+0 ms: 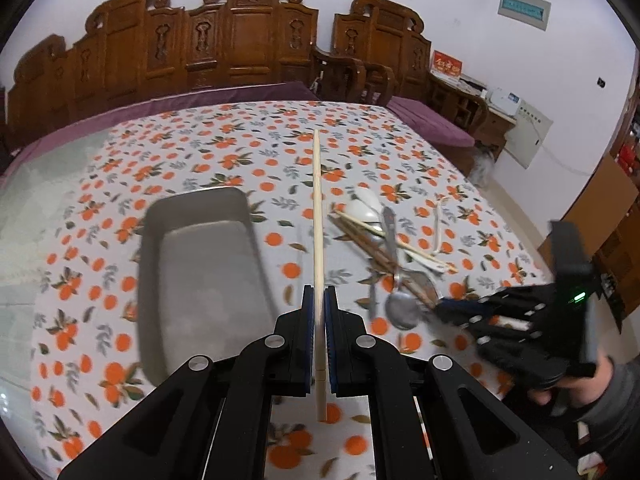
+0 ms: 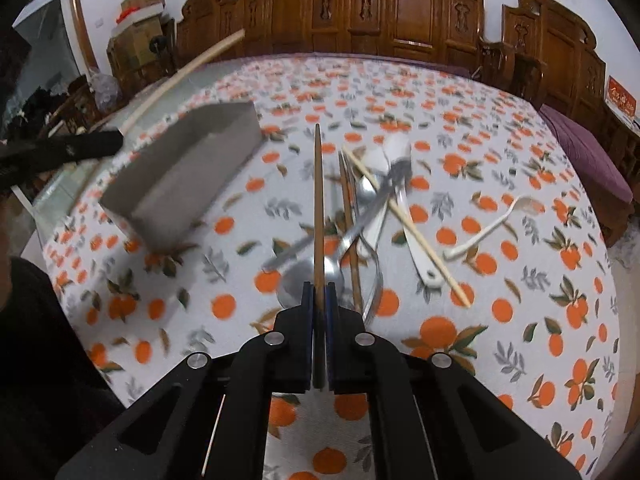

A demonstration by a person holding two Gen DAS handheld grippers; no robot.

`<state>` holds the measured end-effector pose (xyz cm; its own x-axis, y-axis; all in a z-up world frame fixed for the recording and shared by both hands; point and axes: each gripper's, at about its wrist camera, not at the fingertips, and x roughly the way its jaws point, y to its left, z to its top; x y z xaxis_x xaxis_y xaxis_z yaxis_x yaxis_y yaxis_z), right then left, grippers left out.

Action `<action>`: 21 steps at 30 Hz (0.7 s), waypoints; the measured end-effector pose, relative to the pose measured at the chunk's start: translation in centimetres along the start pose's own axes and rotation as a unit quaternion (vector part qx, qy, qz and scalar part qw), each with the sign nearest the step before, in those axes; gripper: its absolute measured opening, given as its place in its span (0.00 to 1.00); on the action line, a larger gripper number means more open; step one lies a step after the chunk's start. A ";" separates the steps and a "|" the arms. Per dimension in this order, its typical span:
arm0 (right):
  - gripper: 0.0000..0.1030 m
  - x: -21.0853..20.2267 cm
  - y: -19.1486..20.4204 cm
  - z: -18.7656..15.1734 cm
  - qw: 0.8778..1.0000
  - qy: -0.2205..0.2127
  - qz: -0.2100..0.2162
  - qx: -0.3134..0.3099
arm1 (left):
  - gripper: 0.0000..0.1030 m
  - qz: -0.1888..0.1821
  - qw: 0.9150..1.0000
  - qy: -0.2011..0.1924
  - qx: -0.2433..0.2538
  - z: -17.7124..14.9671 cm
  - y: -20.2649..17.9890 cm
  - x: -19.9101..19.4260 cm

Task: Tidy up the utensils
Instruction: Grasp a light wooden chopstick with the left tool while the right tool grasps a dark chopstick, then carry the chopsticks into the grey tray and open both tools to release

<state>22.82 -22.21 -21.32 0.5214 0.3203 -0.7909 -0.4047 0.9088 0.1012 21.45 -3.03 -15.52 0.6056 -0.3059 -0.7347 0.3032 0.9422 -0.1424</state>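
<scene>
The pale, light-wood chopstick (image 1: 318, 216) is pinched between the pressed-together blue pads of the left gripper (image 1: 319, 300), its long axis running straight out ahead along the fingers. In that gripper's own view it hangs just to the right of the grey, rectangular metal tray (image 1: 200, 276), roughly parallel to the tray's long side and lifted clear of the cloth. The coming move, as I judge it, turns on this: the stick already lies lengthwise with the tray, so it needs only a short sideways carry to the left and a lowering.

The dark brown wooden chopstick (image 2: 318, 208) is nipped in the same way by the right gripper (image 2: 319, 300), its length also pointing forward. It sits on the far side from the tray, over the tangled heap of steel spoons, white ceramic spoons and loose chopsticks (image 2: 376, 208), which lies to the tray's right. The left gripper is plainly the nearer of the two to the tray.

A thin white plastic spoon (image 2: 492, 224) lies apart, further right of the heap. All rests on the orange-fruit printed tablecloth (image 2: 520, 320).
</scene>
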 end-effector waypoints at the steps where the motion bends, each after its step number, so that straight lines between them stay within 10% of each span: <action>1: 0.06 -0.5 0.2 0.5 1.000 -0.007 0.004 0.001 | 0.04 0.005 1.000 0.000 0.000 0.1 0.4 0.0; 21: 0.06 -0.9 6.6 5.3 0.998 -0.037 0.057 -0.016 | 0.04 0.029 0.996 0.046 -0.074 -1.1 9.0 4.0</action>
<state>23.67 -15.10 -16.78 0.5246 0.4411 -0.7282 -0.4873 0.8569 0.1679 25.79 4.38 -20.41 0.5469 -0.2421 -0.8015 0.1532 0.9701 -0.1885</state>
